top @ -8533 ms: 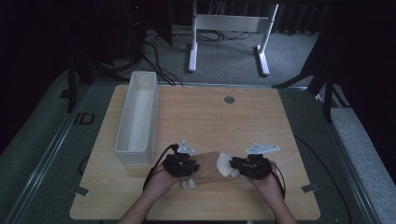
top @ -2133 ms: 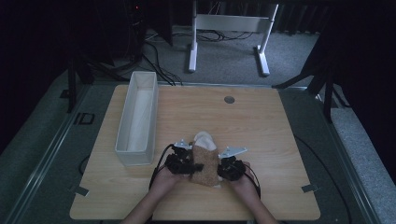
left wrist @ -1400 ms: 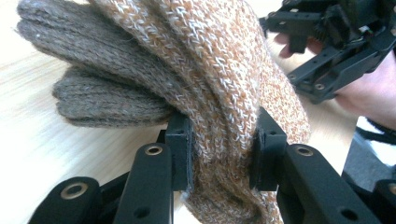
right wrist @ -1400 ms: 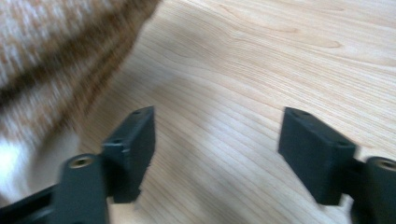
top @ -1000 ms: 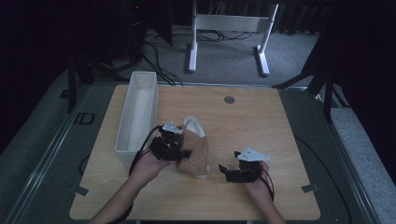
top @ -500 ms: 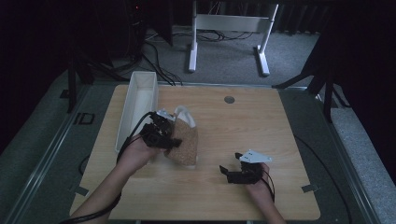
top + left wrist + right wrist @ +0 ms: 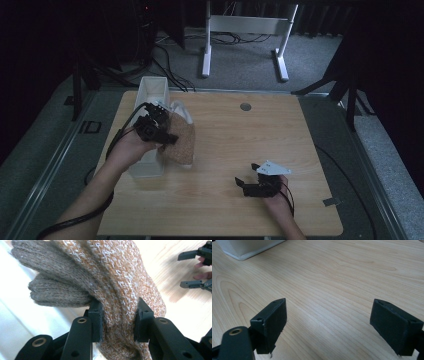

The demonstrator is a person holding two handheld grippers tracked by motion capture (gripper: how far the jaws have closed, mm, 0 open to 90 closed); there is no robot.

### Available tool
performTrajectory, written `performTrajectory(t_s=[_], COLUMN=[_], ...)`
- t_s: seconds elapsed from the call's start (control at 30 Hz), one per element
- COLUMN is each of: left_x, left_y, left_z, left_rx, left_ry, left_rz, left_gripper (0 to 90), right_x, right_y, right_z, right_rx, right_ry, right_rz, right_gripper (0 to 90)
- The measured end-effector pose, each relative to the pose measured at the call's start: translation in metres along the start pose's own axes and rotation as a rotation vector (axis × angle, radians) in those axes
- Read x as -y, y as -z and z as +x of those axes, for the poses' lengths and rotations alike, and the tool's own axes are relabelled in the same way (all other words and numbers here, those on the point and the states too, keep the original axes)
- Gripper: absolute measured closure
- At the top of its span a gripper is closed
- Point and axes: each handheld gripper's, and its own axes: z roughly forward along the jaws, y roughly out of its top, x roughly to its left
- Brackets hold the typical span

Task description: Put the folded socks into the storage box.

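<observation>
A knitted sock [image 7: 183, 143], marled orange-brown with a grey-brown cuff [image 7: 57, 277], hangs from my left gripper [image 7: 169, 138], which is shut on its folded middle. In the left gripper view both pads squeeze the sock [image 7: 125, 285], and my left gripper [image 7: 117, 315] holds it beside the long white bin [image 7: 150, 90], over the bin's near right edge. My right gripper [image 7: 241, 186] rests low at the table's front right, open with nothing between its jaws; in its own view the right gripper [image 7: 337, 320] stands over bare wood.
The wooden table [image 7: 250, 145] has a small round grey mark [image 7: 245, 106] near its far edge. A corner of the white bin [image 7: 249, 247] lies ahead of the right gripper. A white desk frame [image 7: 245, 35] stands on the floor beyond the table.
My left hand has carried the sock up and leftwards from mid-table to the bin's side. The right gripper has stayed where it was, still open.
</observation>
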Motion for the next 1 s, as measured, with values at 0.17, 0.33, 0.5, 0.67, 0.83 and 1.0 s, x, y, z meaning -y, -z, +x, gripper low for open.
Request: performTrajectory(t_s=[0.17, 0.33, 0.5, 0.67, 0.83, 1.0], left_x=[-0.004, -0.006, -0.010, -0.009, -0.005, 0.001], left_y=[0.012, 0.024, 0.032, 0.025, 0.022, 0.012], left_z=[0.010, 0.021, 0.030, 0.036, 0.045, 0.055], left_rx=[-0.060, -0.139, -0.201, -0.293, -0.314, -0.329], left_ry=[0.005, 0.015, 0.021, 0.016, 0.031, 0.057], left_rz=[0.039, 0.089, 0.129, 0.199, 0.224, 0.254], left_gripper=[66.8, 66.8, 66.8, 66.7, 66.6, 66.5], right_x=[0.000, 0.000, 0.000, 0.000, 0.000, 0.000], right_y=[0.001, 0.001, 0.001, 0.001, 0.001, 0.001], right_z=[0.000, 0.000, -0.001, 0.000, 0.000, 0.000], right_rx=[-0.001, -0.002, -0.003, -0.005, -0.005, -0.004], right_ry=[-0.003, -0.001, 0.004, 0.011, 0.014, 0.016], right_rz=[-0.002, -0.006, -0.007, -0.013, -0.013, -0.015], right_gripper=[13.9, 13.9, 13.9, 13.9, 13.9, 14.0])
